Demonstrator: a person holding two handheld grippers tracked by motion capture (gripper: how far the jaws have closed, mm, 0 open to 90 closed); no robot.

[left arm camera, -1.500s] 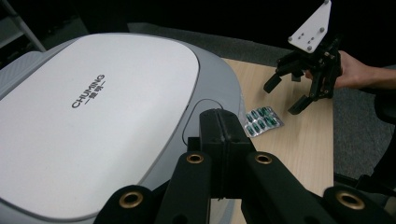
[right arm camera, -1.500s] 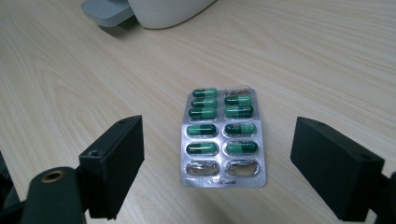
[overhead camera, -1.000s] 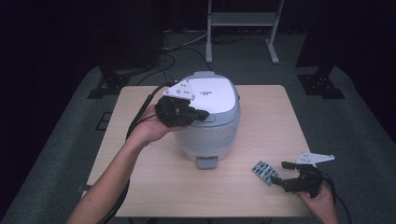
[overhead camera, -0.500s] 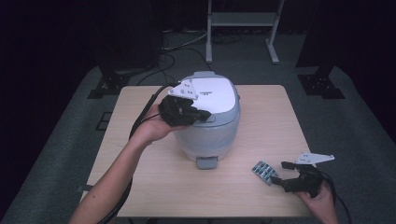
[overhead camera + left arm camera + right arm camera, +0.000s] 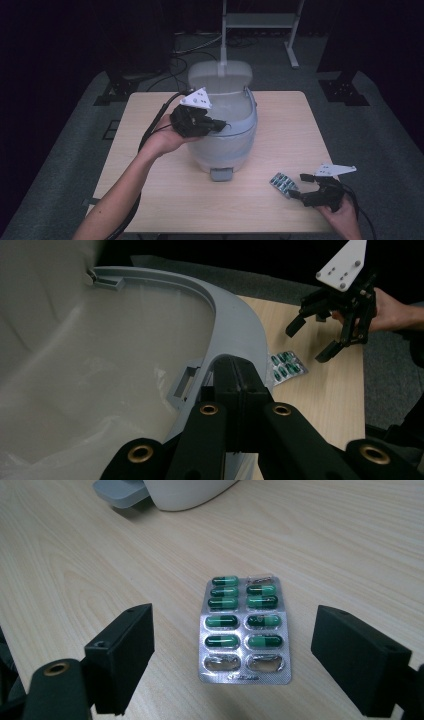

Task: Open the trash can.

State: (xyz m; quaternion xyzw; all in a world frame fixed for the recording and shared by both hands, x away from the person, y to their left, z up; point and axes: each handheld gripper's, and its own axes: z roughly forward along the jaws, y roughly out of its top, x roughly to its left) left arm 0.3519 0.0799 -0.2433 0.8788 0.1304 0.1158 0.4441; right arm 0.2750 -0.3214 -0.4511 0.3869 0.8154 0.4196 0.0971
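The blister pack lies flat on the bench, just right of the bin; light, thin, slippery foil, best pinched at its long edges; right gripper wide astride it; left gripper closed at the bin's rim.

I see a light wooden table with pale grain, standing in a pool of light on grey carpet. Beyond that, my view falls off into near-black on every side. Behind the table stands a grey metal stand with a shelf and splayed legs. Black cables loop over the floor near it. I make out dark stand bases at the far right and another at the far left.
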